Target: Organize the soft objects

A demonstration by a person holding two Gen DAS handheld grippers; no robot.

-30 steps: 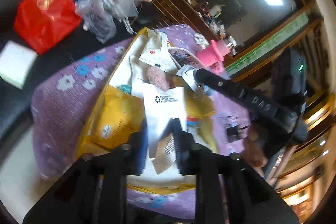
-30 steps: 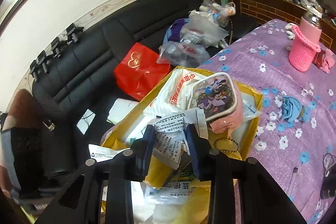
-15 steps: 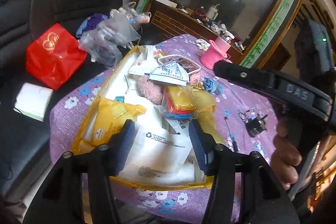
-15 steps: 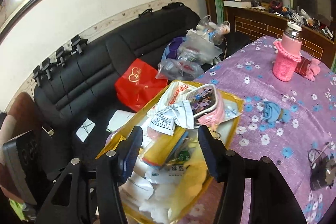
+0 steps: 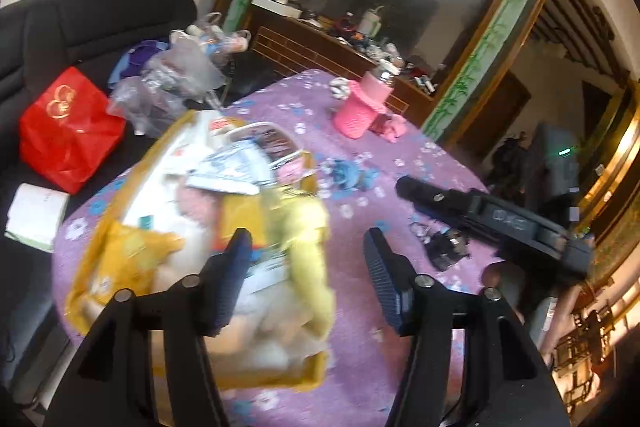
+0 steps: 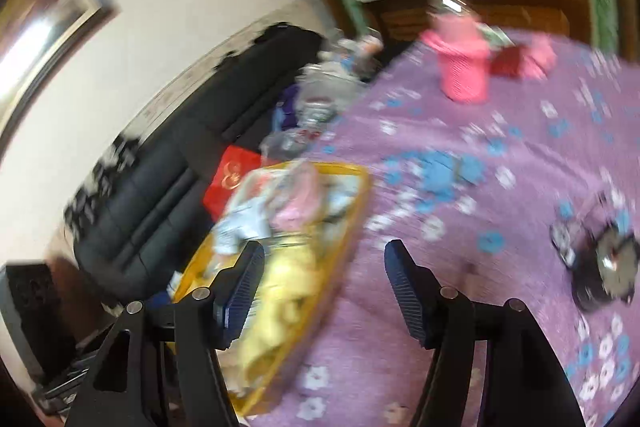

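A yellow tray [image 5: 86, 267] heaped with soft packets, a yellow bag [image 5: 308, 227] and a pink pouch sits on the purple flowered tablecloth [image 5: 360, 327]. My left gripper [image 5: 306, 247] hangs over the tray's right edge, its jaws opening with nothing between them. In the blurred right wrist view my right gripper [image 6: 323, 257] is over the cloth just right of the tray [image 6: 360, 195], jaws also opening and empty. A small blue cloth [image 5: 348, 177] [image 6: 436, 173] lies on the table beyond both grippers.
A pink knitted bottle sleeve [image 5: 360, 107] [image 6: 464, 71] stands at the far side. A small black clock [image 6: 600, 267] and keys [image 5: 444, 247] lie to the right. A black sofa [image 5: 80, 19] with a red bag [image 5: 64, 131] and plastic bags is on the left.
Both grippers were shut on paper packets over the tray a second ago. They have let go, opened wide and swung right; the packets lie in the tray.
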